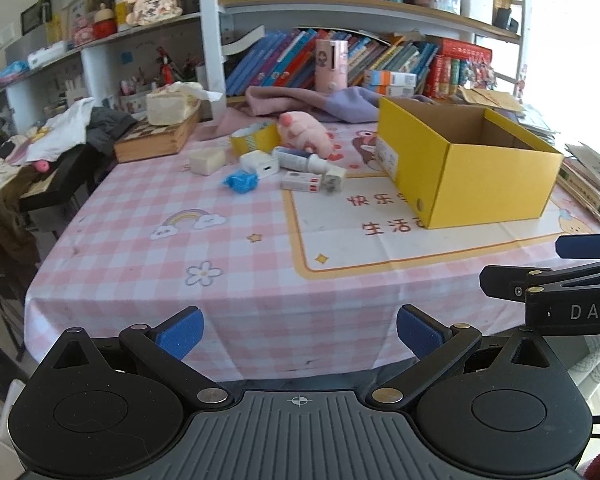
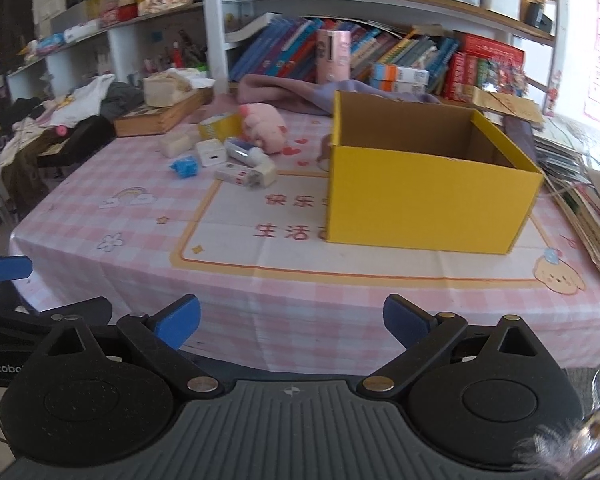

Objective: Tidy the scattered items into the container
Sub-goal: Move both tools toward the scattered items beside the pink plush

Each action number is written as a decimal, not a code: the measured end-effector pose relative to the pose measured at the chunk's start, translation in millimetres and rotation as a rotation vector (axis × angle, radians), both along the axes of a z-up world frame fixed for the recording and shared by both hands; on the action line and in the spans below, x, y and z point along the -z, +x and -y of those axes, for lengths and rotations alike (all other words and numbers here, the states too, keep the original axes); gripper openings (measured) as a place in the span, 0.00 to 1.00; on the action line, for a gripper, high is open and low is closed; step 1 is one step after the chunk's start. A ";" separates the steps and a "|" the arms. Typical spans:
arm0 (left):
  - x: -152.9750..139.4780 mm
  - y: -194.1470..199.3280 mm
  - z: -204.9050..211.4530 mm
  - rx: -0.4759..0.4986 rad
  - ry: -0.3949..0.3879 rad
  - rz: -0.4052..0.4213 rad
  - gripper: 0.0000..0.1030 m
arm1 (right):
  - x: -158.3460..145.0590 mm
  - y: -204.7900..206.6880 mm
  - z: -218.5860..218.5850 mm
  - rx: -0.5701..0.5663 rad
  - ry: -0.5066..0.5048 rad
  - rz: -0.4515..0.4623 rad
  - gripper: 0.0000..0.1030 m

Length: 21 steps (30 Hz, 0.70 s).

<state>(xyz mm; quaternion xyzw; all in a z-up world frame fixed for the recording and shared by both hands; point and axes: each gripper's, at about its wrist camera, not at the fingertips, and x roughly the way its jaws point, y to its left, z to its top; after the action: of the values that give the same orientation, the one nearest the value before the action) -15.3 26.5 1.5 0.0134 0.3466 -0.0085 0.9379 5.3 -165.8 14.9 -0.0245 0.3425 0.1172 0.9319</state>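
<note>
1. While both tools hang over the near edge of the bench (image 1: 260, 240), nothing has gone into the yellow box (image 1: 480, 184) as far as its visible inside shows.
2. The left hand-held gripper (image 1: 300, 336) has its blue pads spread wide apart with nothing between them; the right hand-held gripper (image 2: 292, 324) is likewise spread and empty.
3. The scattered items cluster far and left of centre: a blue crumpled wrapper (image 1: 240, 181), a white charger (image 1: 260, 163), a small carton (image 1: 302, 181), a tube (image 1: 300, 158) and a pink plush toy (image 1: 304, 134).
4. The box sits right of that cluster, well apart from both tools.
5. The carton's long axis runs roughly left to right.
6. Judging by the views, the left tool faces the cluster more squarely, so it looks the nearer one.
7. Both tools tilt downward toward the bench, side by side.
</note>
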 end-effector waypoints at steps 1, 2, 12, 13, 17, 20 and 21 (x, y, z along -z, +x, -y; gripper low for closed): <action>0.1 -1.0 -2.2 -0.004 -0.003 -0.001 1.00 | -0.4 0.3 -3.0 -0.011 0.000 0.002 0.93; 0.2 -1.5 -4.2 -0.006 -0.007 -0.002 1.00 | -0.5 0.8 -5.2 -0.020 0.000 0.003 0.92; -2.9 0.5 -27.4 -0.083 -0.030 0.028 1.00 | -1.4 13.6 -25.5 -0.091 -0.008 0.005 0.69; -2.7 2.3 -30.2 -0.093 -0.034 0.026 1.00 | -0.9 16.5 -27.6 -0.094 -0.009 0.004 0.68; -2.2 7.5 -43.4 -0.121 -0.069 0.036 1.00 | 3.8 30.1 -37.3 -0.125 -0.005 -0.008 0.61; -1.3 16.2 -52.7 -0.153 -0.085 0.041 1.00 | 6.4 42.8 -46.3 -0.138 -0.015 0.000 0.53; -0.8 19.9 -55.4 -0.160 -0.086 0.041 1.00 | 7.2 48.6 -48.8 -0.140 -0.012 0.000 0.51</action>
<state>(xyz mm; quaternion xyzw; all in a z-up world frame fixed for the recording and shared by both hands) 4.6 81.9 2.3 -0.0548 0.3264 0.0520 0.9422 54.0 -117.1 7.7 -0.0541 0.3406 0.1801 0.9212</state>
